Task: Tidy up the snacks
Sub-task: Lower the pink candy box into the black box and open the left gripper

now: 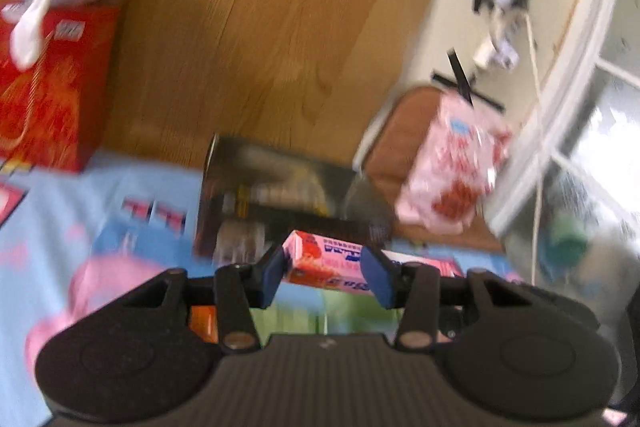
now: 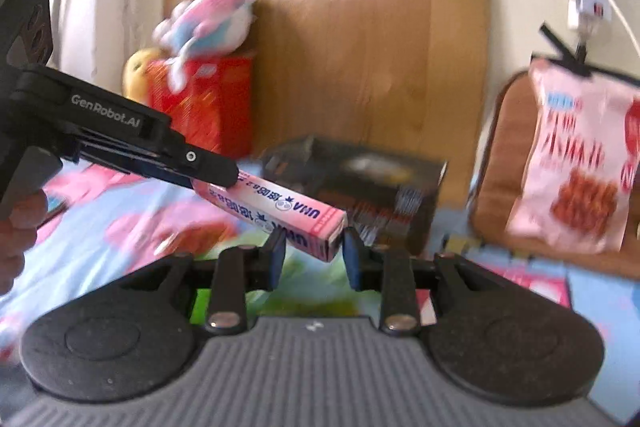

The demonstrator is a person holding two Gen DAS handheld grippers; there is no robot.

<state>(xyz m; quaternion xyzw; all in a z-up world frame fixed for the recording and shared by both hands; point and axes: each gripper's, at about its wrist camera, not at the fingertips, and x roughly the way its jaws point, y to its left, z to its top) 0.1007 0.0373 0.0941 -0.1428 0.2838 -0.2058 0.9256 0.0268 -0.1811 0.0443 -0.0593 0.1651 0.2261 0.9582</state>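
Now both tools clamp one pink box (image 2: 276,213), lifted above bed (image 1: 52,211). Left tool (image 1: 326,273) grips its far-left end, right tool (image 2: 314,255) its near-right end. Long axis spans tool to tool. Black box (image 2: 360,187) just beyond; pink bag (image 2: 576,155) far right.

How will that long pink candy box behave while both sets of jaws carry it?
The pink candy box looks like stiff, thin cardboard: it spans left gripper to right gripper with no sag. Probably light, given its slim shape. Its square edges make rolling unlikely, but the glossy print may slip, and a hard squeeze could dent it.
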